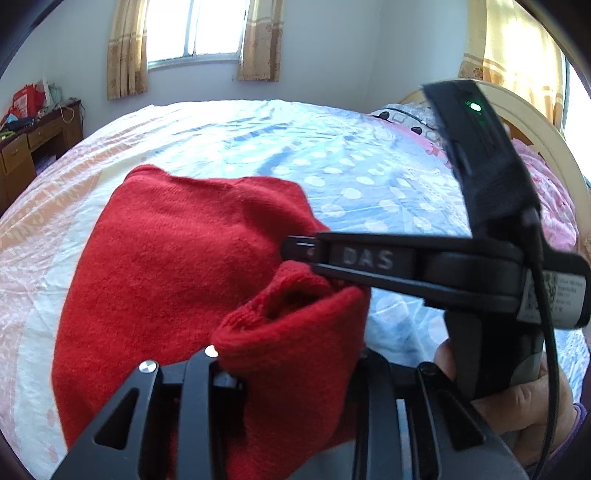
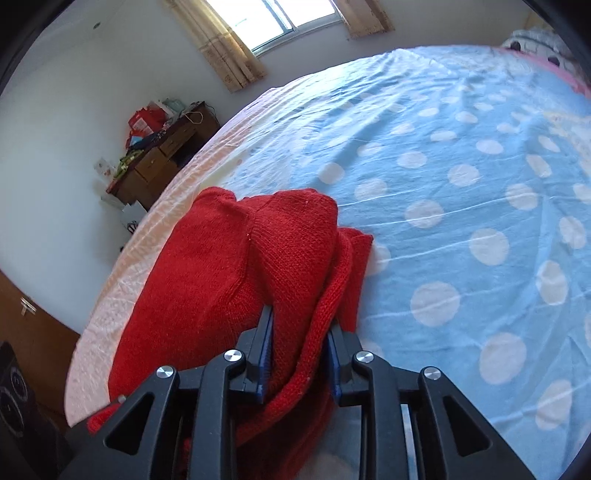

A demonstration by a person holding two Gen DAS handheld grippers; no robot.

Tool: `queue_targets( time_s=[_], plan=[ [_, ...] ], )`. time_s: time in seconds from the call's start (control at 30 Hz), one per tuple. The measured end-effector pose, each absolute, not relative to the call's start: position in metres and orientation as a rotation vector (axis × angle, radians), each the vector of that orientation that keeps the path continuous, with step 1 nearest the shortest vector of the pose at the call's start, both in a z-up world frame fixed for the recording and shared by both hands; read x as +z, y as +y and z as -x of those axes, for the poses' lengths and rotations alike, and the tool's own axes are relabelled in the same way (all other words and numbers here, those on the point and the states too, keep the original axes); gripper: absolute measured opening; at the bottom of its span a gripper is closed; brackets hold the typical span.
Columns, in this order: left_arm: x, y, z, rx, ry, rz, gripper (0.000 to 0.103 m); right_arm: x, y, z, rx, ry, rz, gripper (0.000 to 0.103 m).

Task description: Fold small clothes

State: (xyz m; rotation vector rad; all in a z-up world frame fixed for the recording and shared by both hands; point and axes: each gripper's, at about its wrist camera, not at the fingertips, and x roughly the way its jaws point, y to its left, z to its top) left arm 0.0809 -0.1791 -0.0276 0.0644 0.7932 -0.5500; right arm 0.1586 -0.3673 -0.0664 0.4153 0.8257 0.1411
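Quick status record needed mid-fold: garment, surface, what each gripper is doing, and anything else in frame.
garment: red knitted sweater, bunched, partly lifted
surface: bed with blue sheet dotted white
left gripper: closed on a red knit fold
right gripper: fingers clamp a ribbed edge of the sweater
relation: right gripper also seen in left wrist view, beside the cloth
background: wooden desk, cluttered; curtained window

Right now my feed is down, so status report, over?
Both grippers, left and right, shut on red sweater. Sweater partly lifted off bed. Right gripper crosses left view; nothing blocking.
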Motion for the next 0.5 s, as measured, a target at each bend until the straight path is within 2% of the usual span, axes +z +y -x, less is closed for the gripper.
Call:
queue_targets(
  time_s=[0.1, 0.17, 0.23, 0.3, 0.5],
  plan=[
    [-0.025, -0.17, -0.071, -0.54, 0.797, -0.079, 0.039, -0.056, -0.362, -0.146, 0.118, 0.812, -0.367, 0.025],
    [-0.021, -0.164, -0.062, -0.517, 0.778, -0.096, 0.051, -0.045, -0.362, -0.128, 0.087, 0.773, -0.373, 0.028],
    [-0.017, -0.158, -0.055, -0.503, 0.763, -0.096, 0.068, -0.037, -0.364, -0.109, 0.085, 0.73, -0.416, 0.028],
    [-0.013, -0.149, -0.05, -0.499, 0.756, -0.084, 0.074, -0.03, -0.363, -0.086, 0.07, 0.686, -0.452, 0.028],
    [-0.009, -0.119, -0.039, -0.45, 0.726, -0.103, 0.077, -0.017, -0.327, -0.049, 0.111, 0.651, -0.376, 0.028]
  ],
)
